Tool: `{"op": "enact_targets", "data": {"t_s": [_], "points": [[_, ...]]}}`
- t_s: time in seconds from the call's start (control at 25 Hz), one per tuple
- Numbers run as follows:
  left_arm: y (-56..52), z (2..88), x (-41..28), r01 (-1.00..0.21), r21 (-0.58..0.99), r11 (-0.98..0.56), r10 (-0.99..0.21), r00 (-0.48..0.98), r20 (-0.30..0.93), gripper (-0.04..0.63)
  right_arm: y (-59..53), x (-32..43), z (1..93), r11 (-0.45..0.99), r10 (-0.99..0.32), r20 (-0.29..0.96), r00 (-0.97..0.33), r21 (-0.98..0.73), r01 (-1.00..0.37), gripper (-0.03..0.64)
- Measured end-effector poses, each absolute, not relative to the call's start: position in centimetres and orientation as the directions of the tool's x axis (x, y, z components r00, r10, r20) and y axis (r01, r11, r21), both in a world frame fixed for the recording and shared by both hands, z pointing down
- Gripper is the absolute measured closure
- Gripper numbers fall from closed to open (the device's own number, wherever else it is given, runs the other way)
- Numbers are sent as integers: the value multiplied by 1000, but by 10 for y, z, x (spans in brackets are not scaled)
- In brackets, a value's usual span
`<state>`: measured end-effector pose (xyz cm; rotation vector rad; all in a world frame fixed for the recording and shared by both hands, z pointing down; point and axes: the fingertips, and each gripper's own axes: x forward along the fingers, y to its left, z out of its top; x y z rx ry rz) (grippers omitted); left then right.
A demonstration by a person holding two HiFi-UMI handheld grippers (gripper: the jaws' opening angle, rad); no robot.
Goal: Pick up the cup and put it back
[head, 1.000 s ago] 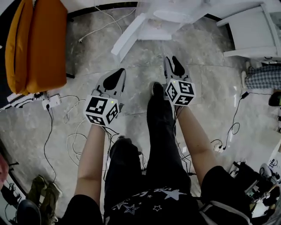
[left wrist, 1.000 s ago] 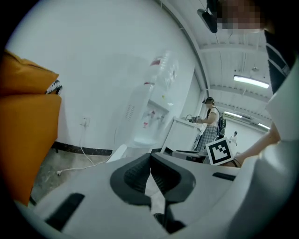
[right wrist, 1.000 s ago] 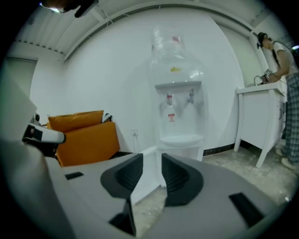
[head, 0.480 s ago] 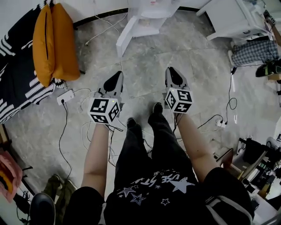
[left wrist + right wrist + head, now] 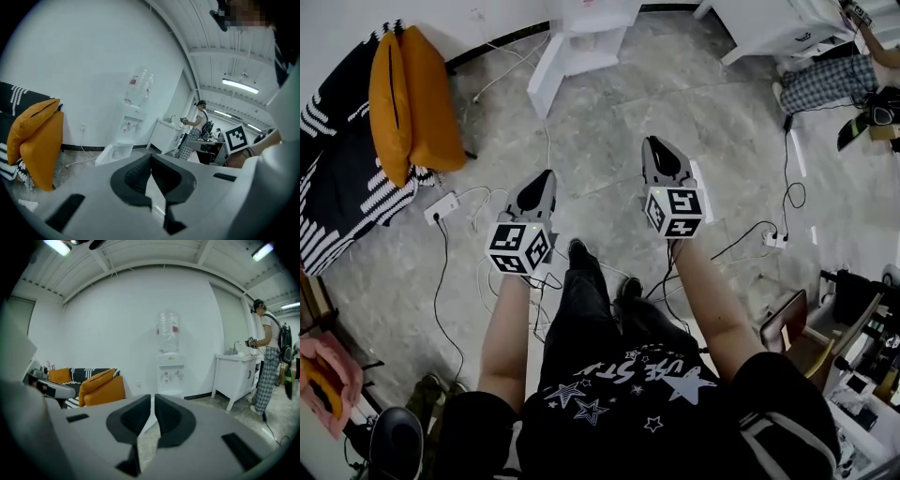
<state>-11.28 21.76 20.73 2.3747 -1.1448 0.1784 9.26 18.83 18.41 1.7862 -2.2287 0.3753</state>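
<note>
Head view: left gripper [image 5: 540, 180] is held closed and empty; right gripper [image 5: 659, 150] has just been closing, nothing between; no cup is seen, pickup judged unstarted.

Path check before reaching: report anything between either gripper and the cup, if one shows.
No cup shows in any view; no path to judge. The left gripper is empty; so is the right gripper, its jaws just closed further. Cables cross the floor.

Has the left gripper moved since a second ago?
Yes. In the head view the left gripper sits farther down the picture, away from the white dispenser base.
</note>
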Motion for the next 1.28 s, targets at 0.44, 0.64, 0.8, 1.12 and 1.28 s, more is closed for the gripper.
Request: {"op": "enact_targets", "data": {"t_s": [0.44,0.64,0.8,1.12,1.28], "points": [[335,160,-12,-729,336,-597,-652,684,326,586,324,188,140,189,-917,354,-184,-22,-982,607],[374,129,21,-718,275,-639,-643,695,321,586,366,223,109,185,-937,295,-188,-39,-982,609],[400,111,34,-724,234,-649,-654,688,316,586,395,243,99,192,-941,274,-199,-52,-980,609],[442,108,64,-739,238,-630,-674,672,306,586,432,272,87,211,-949,228,-218,-54,-976,609],[456,105,92,-724,216,-655,-659,687,306,586,444,295,86,200,-955,210,-209,-62,-978,609]]}}
